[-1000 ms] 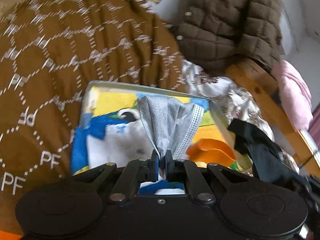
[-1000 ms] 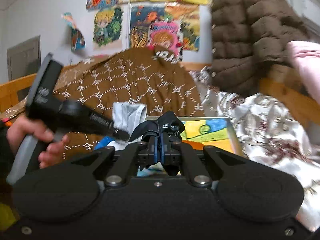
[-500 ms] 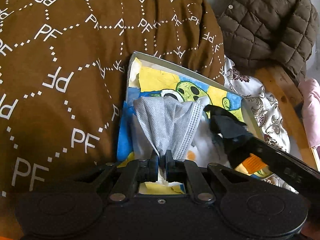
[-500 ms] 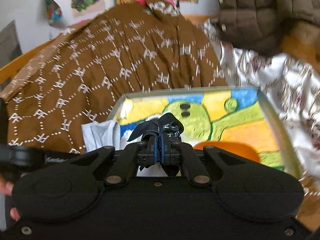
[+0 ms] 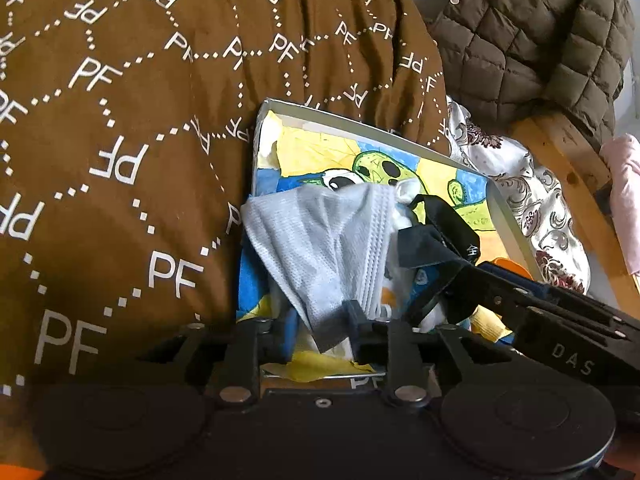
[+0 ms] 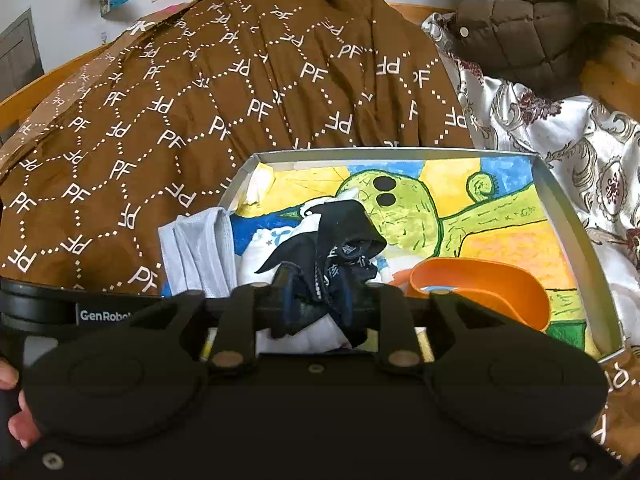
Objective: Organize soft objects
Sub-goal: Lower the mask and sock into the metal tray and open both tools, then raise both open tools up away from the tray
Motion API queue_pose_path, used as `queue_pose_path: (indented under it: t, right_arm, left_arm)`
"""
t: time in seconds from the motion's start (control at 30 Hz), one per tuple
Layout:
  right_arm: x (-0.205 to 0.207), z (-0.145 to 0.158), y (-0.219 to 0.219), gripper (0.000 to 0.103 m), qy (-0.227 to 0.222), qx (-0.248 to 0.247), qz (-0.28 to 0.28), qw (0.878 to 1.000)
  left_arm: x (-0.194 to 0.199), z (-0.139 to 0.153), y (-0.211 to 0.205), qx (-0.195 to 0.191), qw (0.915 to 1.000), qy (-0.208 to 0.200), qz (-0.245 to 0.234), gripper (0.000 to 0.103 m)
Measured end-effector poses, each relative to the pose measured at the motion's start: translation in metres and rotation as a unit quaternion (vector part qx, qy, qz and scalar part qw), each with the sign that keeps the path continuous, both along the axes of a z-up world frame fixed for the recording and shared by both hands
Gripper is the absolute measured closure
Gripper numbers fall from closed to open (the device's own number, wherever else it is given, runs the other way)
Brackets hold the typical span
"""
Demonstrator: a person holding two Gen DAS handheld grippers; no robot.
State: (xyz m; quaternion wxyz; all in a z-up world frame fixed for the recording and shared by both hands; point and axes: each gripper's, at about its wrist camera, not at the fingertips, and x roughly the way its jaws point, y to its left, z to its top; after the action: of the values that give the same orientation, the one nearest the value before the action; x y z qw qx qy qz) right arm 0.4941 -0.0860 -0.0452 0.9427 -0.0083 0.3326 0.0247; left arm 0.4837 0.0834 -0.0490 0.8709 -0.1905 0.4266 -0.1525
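Observation:
A shallow grey box (image 5: 360,124) with a colourful cartoon drawing on its floor lies on a brown quilt; it also shows in the right wrist view (image 6: 560,200). My left gripper (image 5: 320,316) has its fingers parted, and a grey face mask (image 5: 320,236) lies loose between them over the box's left side. My right gripper (image 6: 318,300) has its fingers slightly apart with a black cloth (image 6: 340,236) between them, over white soft items in the box. The black cloth (image 5: 432,236) and the right gripper's arm show in the left wrist view. The mask (image 6: 200,248) shows left in the right wrist view.
An orange bowl (image 6: 480,284) sits in the box's right half. The brown "PF" quilt (image 5: 140,120) fills the left. A quilted olive jacket (image 5: 540,28) hangs on the wooden bed frame (image 5: 568,168) at right, over a floral sheet (image 6: 560,128).
Both grippers have moved down over the box with their cloths. The left gripper's fingers have opened around the grey mask, and the right gripper's fingers have parted on the black cloth.

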Motion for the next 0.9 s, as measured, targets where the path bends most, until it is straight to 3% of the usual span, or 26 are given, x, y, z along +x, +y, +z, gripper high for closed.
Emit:
queue_pose_path:
  t: [0.2, 0.4, 0.6, 0.77, 0.9]
  right_arm:
    - [-0.023, 0.021, -0.010, 0.066, -0.010, 0.004, 0.001, 1.000]
    - [-0.049, 0.041, -0.019, 0.056, -0.023, 0.016, 0.004, 1.000]
    - [-0.081, 0.077, -0.028, 0.045, -0.057, 0.029, 0.005, 0.998]
    - [-0.114, 0.111, -0.035, 0.019, -0.091, 0.041, 0.007, 0.995]
    - [-0.146, 0.136, -0.042, 0.009, -0.111, 0.047, 0.013, 0.993]
  left_arm:
    - [-0.009, 0.012, -0.003, 0.034, 0.9994, 0.003, 0.001, 0.057]
    - [-0.024, 0.031, 0.004, 0.043, 0.9990, 0.002, 0.012, 0.052]
    - [-0.050, 0.067, 0.008, 0.055, 0.9978, -0.032, 0.018, 0.045]
    - [-0.085, 0.098, 0.009, 0.070, 0.9937, -0.081, 0.035, 0.033]
    - [-0.121, 0.117, 0.011, 0.075, 0.9892, -0.120, 0.037, 0.030]
